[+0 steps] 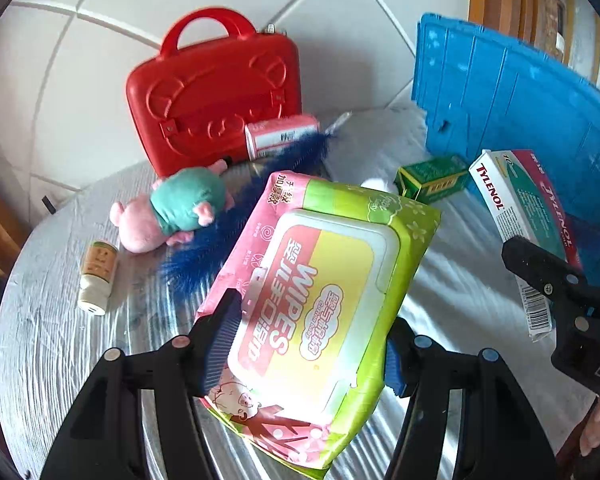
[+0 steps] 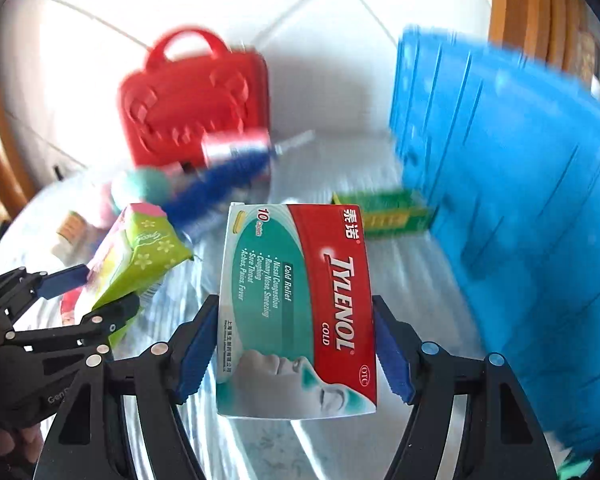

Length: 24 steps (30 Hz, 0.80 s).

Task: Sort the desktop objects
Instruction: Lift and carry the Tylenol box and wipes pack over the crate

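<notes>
Left wrist view: the pack of wipes (image 1: 312, 312) is clamped between the blue pads of the left tongs (image 1: 304, 344) and held above the worktop (image 1: 60, 352), which is covered with a crinkled pale sheet. On the right wrist view, the Tylenol box (image 2: 300, 312) is gripped by the right tongs (image 2: 296, 348), also raised. Beyond are seen a red case (image 1: 216, 96), a blue crate (image 1: 512, 112), a plush toy (image 1: 176, 208) and white floor tiles (image 1: 80, 52).

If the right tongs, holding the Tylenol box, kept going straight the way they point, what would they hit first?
Probably the green box lying on the table just beyond the Tylenol box held in the right tongs, beside the blue crate. The blur leaves depth uncertain.
</notes>
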{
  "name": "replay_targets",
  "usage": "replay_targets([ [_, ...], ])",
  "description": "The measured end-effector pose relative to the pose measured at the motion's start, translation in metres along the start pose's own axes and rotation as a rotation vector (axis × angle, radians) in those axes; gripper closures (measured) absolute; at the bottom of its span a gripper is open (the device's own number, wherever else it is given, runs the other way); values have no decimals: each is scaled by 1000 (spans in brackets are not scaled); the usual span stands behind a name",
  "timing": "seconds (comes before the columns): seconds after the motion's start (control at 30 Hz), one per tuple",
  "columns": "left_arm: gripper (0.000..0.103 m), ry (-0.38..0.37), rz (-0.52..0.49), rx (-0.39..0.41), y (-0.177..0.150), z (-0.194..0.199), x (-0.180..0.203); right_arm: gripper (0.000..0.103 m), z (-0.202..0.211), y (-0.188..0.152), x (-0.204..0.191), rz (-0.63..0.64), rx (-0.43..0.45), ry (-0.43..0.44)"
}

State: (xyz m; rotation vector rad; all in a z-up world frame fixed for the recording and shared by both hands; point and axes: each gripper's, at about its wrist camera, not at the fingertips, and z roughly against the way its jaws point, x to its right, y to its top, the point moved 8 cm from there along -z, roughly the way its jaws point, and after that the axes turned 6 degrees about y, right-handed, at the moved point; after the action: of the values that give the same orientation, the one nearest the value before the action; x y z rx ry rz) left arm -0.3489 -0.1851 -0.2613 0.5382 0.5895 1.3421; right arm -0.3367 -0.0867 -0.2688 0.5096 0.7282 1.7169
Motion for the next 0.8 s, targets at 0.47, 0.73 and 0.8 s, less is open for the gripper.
replay_targets([
  [0.47, 42, -61, 93, 338, 119, 165, 131, 31, 213, 102, 109, 33, 379, -19],
  [0.73, 42, -165, 11, 439, 159, 216, 266, 31, 298, 92, 246, -53, 487, -140],
  [0.8, 42, -186, -12, 440, 164, 223, 298, 31, 305, 86, 278, -81, 489, -158],
])
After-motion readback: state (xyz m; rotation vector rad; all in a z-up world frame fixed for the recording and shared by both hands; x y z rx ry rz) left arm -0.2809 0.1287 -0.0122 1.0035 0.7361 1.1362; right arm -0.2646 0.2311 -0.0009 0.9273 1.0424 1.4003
